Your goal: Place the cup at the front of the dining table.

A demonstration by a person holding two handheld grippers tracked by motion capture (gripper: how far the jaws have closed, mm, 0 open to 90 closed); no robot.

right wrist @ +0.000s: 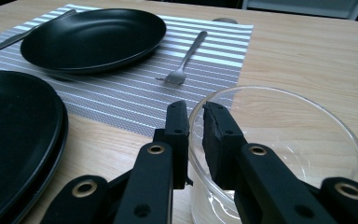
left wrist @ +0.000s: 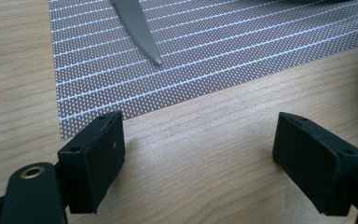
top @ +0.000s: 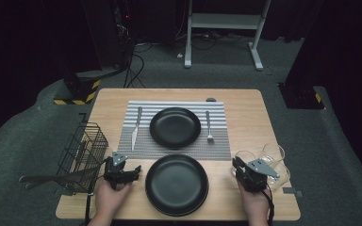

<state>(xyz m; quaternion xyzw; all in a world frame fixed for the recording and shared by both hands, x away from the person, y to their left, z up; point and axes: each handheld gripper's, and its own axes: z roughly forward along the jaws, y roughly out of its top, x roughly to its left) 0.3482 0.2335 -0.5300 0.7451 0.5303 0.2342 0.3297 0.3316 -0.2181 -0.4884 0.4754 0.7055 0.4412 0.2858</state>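
Right gripper (right wrist: 195, 116) low, clamped on glass bowl (right wrist: 307, 140) rim — left gripper (left wrist: 198, 154) agape, empty.

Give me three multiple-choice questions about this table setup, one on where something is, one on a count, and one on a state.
1. Where does the silver fork lie?
A. On the striped grey placemat, right of the plate there
B. In the black wire basket
C. On the bare wood

2. How many round black plates are on the table?
A. One
B. Two
C. Four

3. What is the right hand-held gripper doing?
A. Hanging open above the fork
B. Pinching the rim of a clear glass bowl
C. Gripping a knife

Answers: 1 A, the fork rests on the mat beside the far black plate. 2 B, that plate plus the near black plate. 3 B, the jaws stand either side of the glass wall.
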